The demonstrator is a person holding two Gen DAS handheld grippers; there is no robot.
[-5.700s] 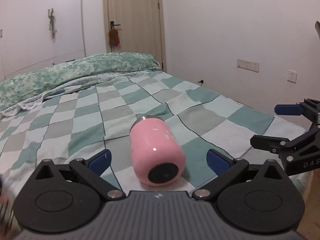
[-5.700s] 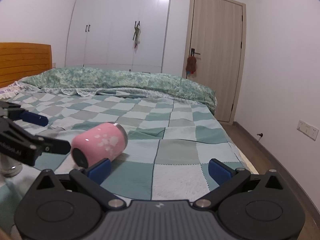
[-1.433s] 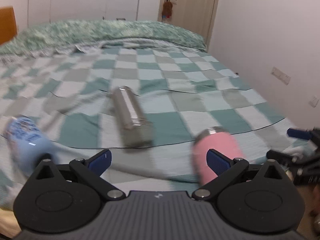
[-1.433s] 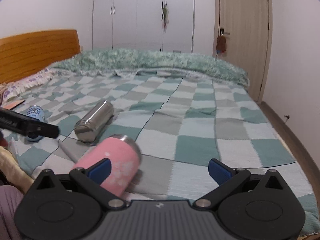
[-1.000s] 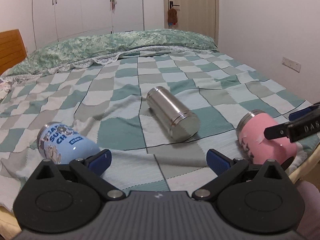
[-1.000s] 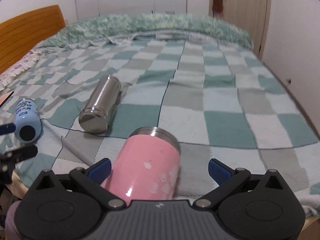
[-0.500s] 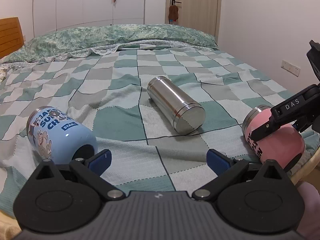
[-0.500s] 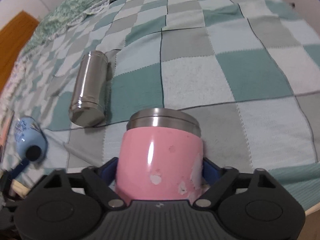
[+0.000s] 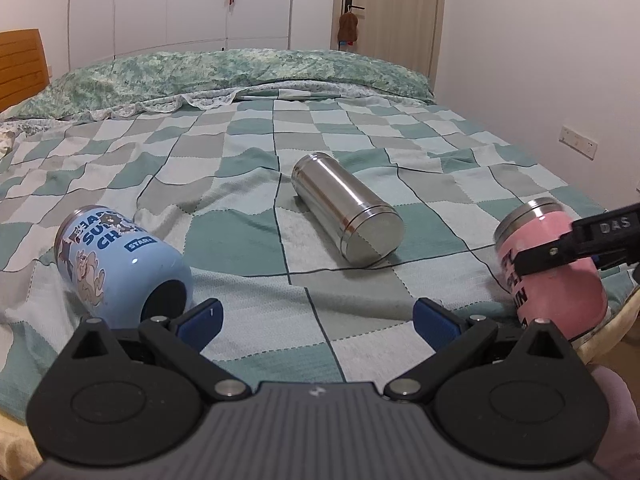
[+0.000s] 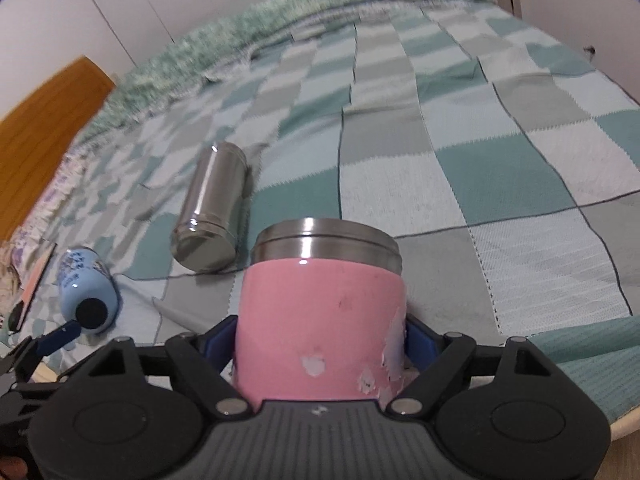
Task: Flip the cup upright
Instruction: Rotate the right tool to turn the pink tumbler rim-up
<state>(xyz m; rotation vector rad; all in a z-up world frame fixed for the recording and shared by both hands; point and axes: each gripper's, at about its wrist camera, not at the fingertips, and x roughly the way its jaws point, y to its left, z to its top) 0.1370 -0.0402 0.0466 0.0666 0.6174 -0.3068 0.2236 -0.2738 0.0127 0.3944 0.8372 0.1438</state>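
A pink cup (image 10: 320,320) with a steel rim lies on its side at the bed's near right edge, rim pointing away; it also shows in the left wrist view (image 9: 548,272). My right gripper (image 10: 320,340) is shut on the pink cup, blue pads pressing both sides of its body. Its black finger (image 9: 580,242) crosses the cup in the left wrist view. My left gripper (image 9: 316,316) is open and empty, low over the front edge of the bed, between the blue cup and the pink cup.
A steel flask (image 9: 346,210) lies on its side mid-bed, also in the right wrist view (image 10: 212,216). A blue printed cup (image 9: 116,264) lies on its side at the near left. The checked blanket (image 9: 248,152) covers the bed; a green duvet (image 9: 240,68) is bunched at the far end.
My right gripper has come down onto the pink cup and its fingers have closed on the cup's sides. My left gripper has swung from the pink cup to face the middle of the bed.
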